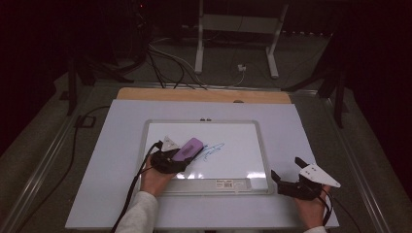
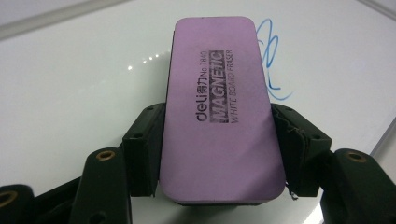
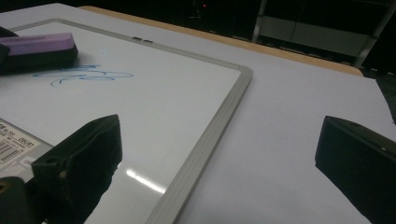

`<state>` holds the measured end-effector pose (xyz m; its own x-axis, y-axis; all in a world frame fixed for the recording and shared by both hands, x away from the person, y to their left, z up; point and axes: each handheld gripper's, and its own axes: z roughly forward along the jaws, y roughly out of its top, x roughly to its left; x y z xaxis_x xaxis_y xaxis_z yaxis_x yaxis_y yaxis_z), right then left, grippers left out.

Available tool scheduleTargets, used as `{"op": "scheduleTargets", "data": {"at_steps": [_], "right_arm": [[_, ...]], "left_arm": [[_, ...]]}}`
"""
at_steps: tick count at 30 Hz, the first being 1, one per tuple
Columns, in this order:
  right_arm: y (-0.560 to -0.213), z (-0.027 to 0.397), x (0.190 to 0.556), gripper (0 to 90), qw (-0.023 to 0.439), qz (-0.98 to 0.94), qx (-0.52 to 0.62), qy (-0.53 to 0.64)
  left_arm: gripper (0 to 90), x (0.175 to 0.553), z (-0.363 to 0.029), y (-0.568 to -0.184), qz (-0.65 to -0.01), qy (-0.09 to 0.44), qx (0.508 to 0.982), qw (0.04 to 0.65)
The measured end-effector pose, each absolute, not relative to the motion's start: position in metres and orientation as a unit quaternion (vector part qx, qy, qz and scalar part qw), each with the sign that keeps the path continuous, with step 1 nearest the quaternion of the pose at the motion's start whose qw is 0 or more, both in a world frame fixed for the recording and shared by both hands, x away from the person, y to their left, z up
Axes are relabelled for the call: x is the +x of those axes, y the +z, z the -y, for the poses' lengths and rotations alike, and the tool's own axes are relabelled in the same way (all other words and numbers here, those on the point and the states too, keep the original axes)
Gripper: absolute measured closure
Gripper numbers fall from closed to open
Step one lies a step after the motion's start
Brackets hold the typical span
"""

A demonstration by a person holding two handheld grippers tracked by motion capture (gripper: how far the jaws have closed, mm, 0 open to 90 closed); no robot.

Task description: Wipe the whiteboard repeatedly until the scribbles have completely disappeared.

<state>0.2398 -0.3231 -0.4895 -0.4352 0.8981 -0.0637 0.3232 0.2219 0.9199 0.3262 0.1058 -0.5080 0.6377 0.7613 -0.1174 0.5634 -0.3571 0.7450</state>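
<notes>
purple eraser (image 2: 219, 112) marked "deli", "MAGNETIC WHITE BOARD ERASER", probably "No 7840"

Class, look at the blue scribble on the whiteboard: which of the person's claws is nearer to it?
Left. The left claw holds the purple eraser right beside the blue scribble. The right claw rests open off the whiteboard, past its right edge.

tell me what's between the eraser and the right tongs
Bare whiteboard, its grey frame, then bare table. The blue scribble sits by the eraser, not toward the right tongs; the high view shows this.
</notes>
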Motion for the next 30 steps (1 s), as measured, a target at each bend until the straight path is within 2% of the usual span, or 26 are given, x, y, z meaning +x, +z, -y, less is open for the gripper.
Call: {"op": "scheduleTargets", "data": {"at_steps": [8, 15, 30], "right_arm": [[-0.49, 0.323, 0.24, 1.0, 0.316, -0.715, 0.427, 0.454], [-0.49, 0.323, 0.24, 1.0, 0.315, -0.716, 0.428, 0.453], [-0.49, 0.322, 0.24, 1.0, 0.315, -0.716, 0.427, 0.453]], "left_arm": [[40.3, 0.327, -0.103, -0.509, -0.408, 0.118, 0.816, 0.391], [31.3, 0.331, -0.098, -0.503, -0.411, 0.125, 0.814, 0.391], [34.2, 0.347, -0.08, -0.503, -0.416, 0.118, 0.822, 0.372]]}}
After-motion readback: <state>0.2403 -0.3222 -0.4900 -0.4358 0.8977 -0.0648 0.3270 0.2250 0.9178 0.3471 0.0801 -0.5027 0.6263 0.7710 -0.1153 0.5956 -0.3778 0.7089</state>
